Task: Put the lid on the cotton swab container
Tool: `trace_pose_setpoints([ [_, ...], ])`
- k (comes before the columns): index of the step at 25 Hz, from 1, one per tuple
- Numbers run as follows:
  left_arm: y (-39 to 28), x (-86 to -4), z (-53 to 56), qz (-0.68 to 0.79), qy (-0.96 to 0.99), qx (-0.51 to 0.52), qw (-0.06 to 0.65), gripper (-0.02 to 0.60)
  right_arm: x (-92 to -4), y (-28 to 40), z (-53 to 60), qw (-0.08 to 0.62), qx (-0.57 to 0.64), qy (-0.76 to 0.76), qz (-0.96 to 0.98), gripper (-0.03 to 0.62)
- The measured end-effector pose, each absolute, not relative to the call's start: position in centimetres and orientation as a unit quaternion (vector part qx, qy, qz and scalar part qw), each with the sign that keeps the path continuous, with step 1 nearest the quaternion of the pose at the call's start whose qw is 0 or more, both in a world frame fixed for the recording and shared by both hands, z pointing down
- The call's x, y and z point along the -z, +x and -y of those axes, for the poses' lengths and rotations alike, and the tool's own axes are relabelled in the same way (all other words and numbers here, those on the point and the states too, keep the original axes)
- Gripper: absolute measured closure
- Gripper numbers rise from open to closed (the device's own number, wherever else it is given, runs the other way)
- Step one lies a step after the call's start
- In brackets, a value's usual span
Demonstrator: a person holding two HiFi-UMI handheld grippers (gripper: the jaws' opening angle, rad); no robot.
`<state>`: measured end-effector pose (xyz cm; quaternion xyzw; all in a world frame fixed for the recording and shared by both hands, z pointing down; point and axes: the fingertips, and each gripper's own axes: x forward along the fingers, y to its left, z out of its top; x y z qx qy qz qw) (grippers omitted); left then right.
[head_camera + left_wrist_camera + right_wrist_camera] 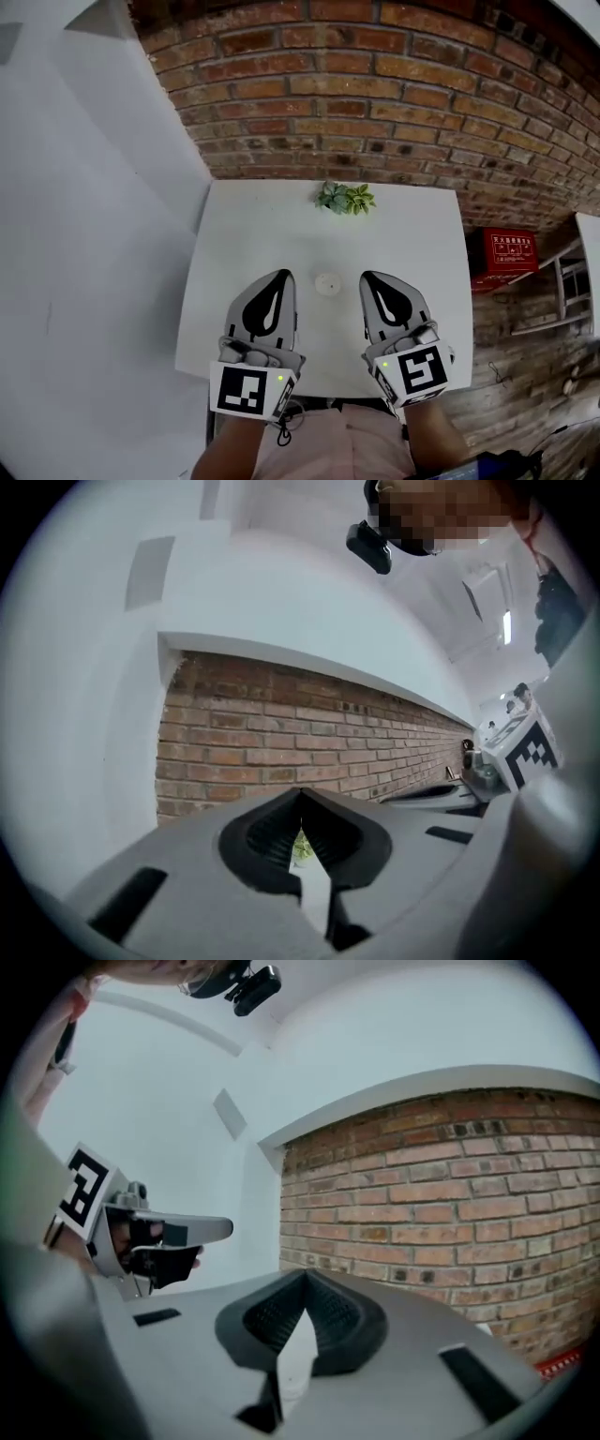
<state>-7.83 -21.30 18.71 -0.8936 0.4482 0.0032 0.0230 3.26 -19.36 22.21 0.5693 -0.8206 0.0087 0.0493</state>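
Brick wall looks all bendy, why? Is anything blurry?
Head view: the wide lens bows the brick wall into an arc. Left gripper view: fisheye circle with black corners, wall slanted. Right gripper view: same black corners; the right hand-held gripper looks softer than the bricks.

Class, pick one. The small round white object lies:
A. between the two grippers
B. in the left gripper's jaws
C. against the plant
A: the head view shows the round white object on the table between the left gripper and right gripper, both shut and empty.
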Motion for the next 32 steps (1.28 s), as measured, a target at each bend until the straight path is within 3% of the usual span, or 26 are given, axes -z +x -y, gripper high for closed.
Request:
trace_pose_setpoints([
  [32, -7.0, -15.2, 18.2, -0.436, -0.898, -0.027, 0.056, 0.581, -18.5, 3.7, 16.0, 0.034, 0.032, 0.599, 0.799, 0.589],
])
